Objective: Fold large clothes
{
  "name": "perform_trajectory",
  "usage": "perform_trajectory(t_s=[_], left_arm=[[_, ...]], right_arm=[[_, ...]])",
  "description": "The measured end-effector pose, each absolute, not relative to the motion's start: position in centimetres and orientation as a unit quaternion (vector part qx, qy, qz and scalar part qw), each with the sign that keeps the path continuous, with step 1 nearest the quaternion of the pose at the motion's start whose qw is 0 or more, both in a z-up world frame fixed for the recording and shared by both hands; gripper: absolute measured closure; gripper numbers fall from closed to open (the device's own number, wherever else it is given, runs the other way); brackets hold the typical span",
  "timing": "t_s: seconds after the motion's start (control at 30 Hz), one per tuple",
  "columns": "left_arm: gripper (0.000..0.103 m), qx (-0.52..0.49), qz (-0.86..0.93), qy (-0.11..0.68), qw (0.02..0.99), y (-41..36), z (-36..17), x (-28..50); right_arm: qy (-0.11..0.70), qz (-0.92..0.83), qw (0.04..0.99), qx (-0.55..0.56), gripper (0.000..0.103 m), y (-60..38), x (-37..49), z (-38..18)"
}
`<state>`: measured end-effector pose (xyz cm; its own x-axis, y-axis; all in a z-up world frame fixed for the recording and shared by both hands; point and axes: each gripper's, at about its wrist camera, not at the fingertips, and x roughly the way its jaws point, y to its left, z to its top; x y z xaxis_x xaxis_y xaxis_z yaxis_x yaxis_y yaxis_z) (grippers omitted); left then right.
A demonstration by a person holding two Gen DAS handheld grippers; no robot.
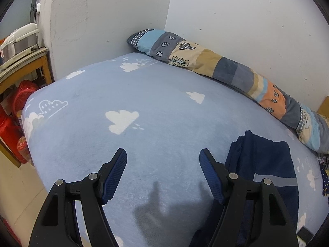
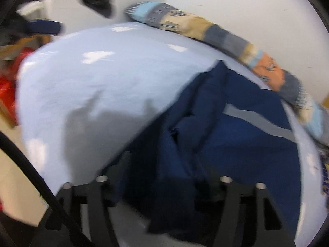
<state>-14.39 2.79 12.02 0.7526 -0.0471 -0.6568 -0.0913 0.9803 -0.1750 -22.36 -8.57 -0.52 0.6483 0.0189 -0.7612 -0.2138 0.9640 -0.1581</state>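
Note:
A navy garment (image 1: pixel 261 164) with a grey stripe lies bunched on the right side of a light-blue bed sheet (image 1: pixel 144 94) printed with white clouds. My left gripper (image 1: pixel 162 152) hovers open over bare sheet just left of the garment, with nothing between its blue pads. The right wrist view is blurred. There my right gripper (image 2: pixel 164 170) stands with its jaws wide apart, and folds of the navy garment (image 2: pixel 236 133) lie loosely between and over them, hiding the fingertips. The cloth does not look pinched.
A rolled patchwork quilt (image 1: pixel 216 61) runs along the white wall at the back of the bed. Left of the bed stands a wooden table (image 1: pixel 26 65) with a rice cooker (image 1: pixel 20 41), and red bags (image 1: pixel 22 96) beneath it. A cardboard box (image 1: pixel 323 107) shows far right.

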Motion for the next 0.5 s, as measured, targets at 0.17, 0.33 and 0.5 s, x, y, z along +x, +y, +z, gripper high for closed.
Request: perform_trajectory(t_s=[0.17, 0.33, 0.5], left_arm=[[0.031, -0.110, -0.008, 0.347, 0.931, 3.1, 12.1, -15.0], [0.031, -0.087, -0.102, 0.339, 0.931, 0.1, 12.8, -16.1], [0.031, -0.046, -0.264, 0.355, 0.896, -6.0, 12.3, -18.3]], right_arm=[[0.405, 0.253, 0.877, 0.045, 0.033, -12.6, -25.5, 2.2], [0.339, 0.169, 0.917, 0.121, 0.034, -22.5, -29.8, 6.4], [0.331, 0.051, 0.937, 0.099, 0.082, -29.0, -32.7, 6.9]])
